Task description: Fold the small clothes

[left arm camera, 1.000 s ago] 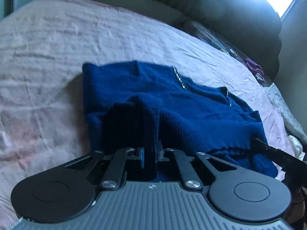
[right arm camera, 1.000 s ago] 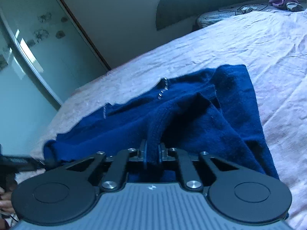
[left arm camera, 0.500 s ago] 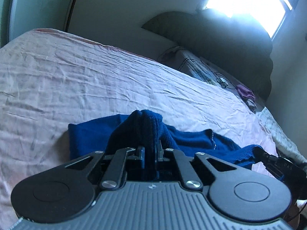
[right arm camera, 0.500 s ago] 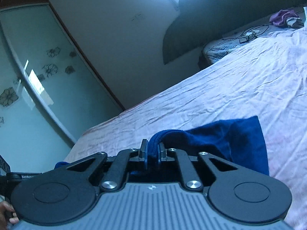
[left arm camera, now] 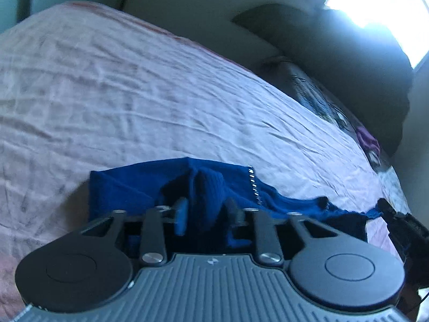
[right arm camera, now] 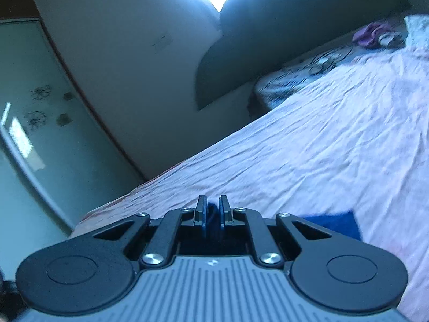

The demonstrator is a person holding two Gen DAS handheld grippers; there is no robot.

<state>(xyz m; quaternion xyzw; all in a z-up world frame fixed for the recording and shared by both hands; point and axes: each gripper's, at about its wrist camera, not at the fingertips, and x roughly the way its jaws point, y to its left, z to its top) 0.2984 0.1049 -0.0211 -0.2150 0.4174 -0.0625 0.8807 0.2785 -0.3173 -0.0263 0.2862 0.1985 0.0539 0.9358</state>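
Observation:
A dark blue knitted sweater [left arm camera: 128, 187] with a row of small shiny studs lies on the pink bed sheet [left arm camera: 134, 94]. My left gripper [left arm camera: 206, 209] has its jaws spread apart, with a bunch of the sweater lying loose between them. My right gripper [right arm camera: 213, 209] is nearly shut, pinching a thin dark edge of the sweater; a blue corner [right arm camera: 335, 222] shows to its right. The right gripper's tip [left arm camera: 388, 212] shows at the left wrist view's right edge, at the sweater's far end.
A dark headboard [right arm camera: 268, 40] and a patterned pillow [right arm camera: 295, 80] are at the bed's far end. A purple cloth [right arm camera: 370, 35] lies by the pillow. A glass wardrobe door [right arm camera: 32, 123] stands on the left. A bright window [left arm camera: 375, 13] glares.
The left gripper's jaws have opened and let the sweater fold go loose. Both grippers tilted up and the sweater sank lower in view; the right gripper stays pinched on the cloth.

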